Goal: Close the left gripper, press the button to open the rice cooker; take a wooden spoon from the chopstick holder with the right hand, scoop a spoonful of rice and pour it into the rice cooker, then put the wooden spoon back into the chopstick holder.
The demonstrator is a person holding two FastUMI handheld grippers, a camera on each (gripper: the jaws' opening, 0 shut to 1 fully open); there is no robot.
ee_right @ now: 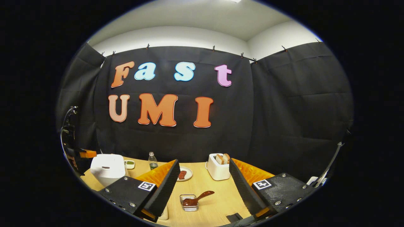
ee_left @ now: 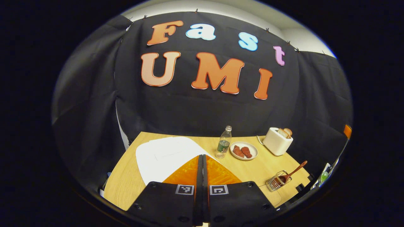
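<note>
Rice cooker point(ee_left: 164, 157) just beyond pressed-together left fingers point(ee_left: 198, 176)

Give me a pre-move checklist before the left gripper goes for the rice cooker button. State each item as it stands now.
1. Left gripper closed for pressing: ok, its fingers meet in the left gripper view.
2. Rice cooker lid down: ok, it sits shut on the wooden table.
3. Button located: cannot tell, the white top in the left gripper view is washed out.
4. Right gripper open for the spoon: ok, its fingers stand wide apart.
5. Wooden spoon in the chopstick holder: ok, bowl inside, handle leaning out.
6. Rice supply found: cannot tell.
</note>
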